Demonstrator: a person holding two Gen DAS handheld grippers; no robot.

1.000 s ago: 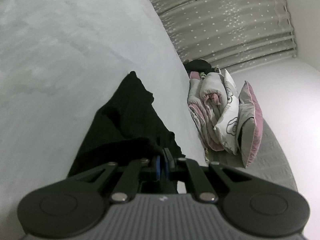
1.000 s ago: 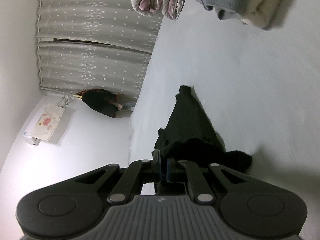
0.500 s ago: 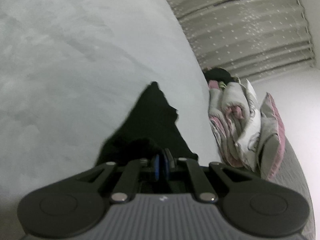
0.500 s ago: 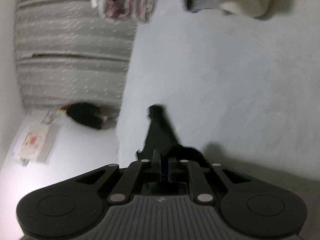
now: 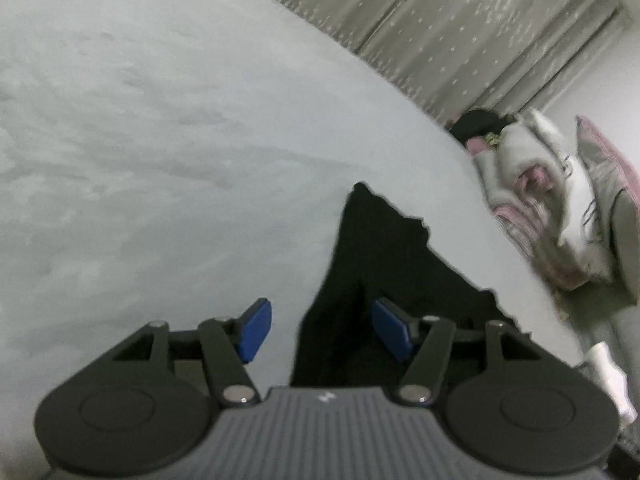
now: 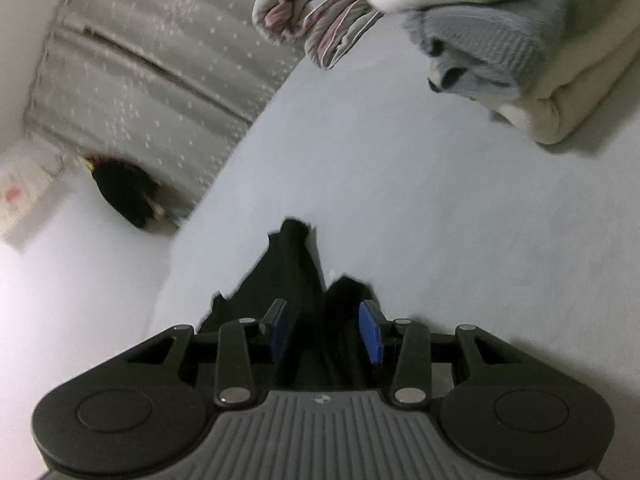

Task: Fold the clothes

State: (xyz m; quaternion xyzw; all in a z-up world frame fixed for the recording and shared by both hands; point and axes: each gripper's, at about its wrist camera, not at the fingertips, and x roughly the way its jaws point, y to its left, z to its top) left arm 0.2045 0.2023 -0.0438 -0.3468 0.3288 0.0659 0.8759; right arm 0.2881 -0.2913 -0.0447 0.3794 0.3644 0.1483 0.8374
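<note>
Black garment (image 5: 384, 264): lay flat on the pale bed (image 5: 160, 140), long axis running straight ahead of both tongs, near end between the just-opened, released jaws of the left tongs (image 5: 322, 330) and right tongs (image 6: 323, 330), neither nearer.

My left tongs (image 5: 322, 334) and right tongs (image 6: 327, 332): blue pads, black arms. Black garment (image 5: 384, 264) on a pale grey bed sheet (image 5: 160, 140). Grey curtain (image 5: 460, 28) with small white flecks. Bedding roll (image 5: 532, 200) white, grey and pink. Grey knit (image 6: 484, 44) on cream blanket (image 6: 580, 92).
</note>
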